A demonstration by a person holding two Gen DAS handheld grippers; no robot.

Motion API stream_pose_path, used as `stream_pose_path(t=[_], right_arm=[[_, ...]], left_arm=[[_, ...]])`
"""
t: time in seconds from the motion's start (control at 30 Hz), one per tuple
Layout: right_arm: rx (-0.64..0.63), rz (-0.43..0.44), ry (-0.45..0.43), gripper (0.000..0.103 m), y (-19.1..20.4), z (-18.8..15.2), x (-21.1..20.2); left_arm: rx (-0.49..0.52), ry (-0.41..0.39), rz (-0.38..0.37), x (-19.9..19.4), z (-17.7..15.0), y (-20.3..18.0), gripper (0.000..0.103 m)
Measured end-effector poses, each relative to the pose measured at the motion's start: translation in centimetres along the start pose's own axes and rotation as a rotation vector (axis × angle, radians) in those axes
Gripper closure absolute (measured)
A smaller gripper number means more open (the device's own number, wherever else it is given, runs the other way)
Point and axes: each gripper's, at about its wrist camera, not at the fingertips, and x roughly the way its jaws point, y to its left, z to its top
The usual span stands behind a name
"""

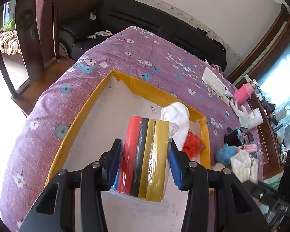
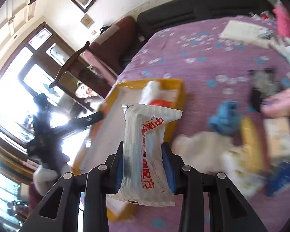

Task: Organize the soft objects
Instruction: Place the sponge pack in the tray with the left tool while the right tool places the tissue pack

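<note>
Left fingers [image 1: 118, 160] clamp a wrapped sponge pack [image 1: 145, 158]; right fingers [image 2: 167, 166] clamp a white packet [image 2: 145, 154].

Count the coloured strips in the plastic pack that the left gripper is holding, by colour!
In the clear pack, held over the yellow-edged box:
Red: 1
Black: 1
Yellow: 2
Blue: 1, only a sliver showing at the bottom left
Total: 5 strips that I can see; more may be hidden behind them.

Daylight floods my windows [image 2: 19, 89] into white glare, fisheye bends the edges, and my right view smears with motion blur.
</note>
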Motion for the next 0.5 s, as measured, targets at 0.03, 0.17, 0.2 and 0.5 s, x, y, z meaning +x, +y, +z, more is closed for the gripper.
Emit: stream_pose_path(t=[0.03, 0.17, 0.2, 0.5], right_arm=[[0.006, 0.019, 0.014, 0.063, 0.6, 0.5, 1.4], [0.017, 0.037, 0.04, 0.063, 2.2, 3.1, 6.7], [0.02, 0.035, 0.043, 0.063, 2.3, 3.7, 7.6], [0.039, -0.049, 0.068, 0.05, 2.9, 6.2, 13.6]], left_arm=[[-0.016, 0.006, -0.001, 0.9, 0.6, 0.4, 0.058], [-0.047, -0.021, 0.014, 3.0, 2.8, 1.5, 0.057], [-0.055, -0.027, 0.022, 3.2, 3.2, 1.8, 0.056], [-0.156, -0.071, -0.041, 0.7, 3.0, 5.1, 0.039]])
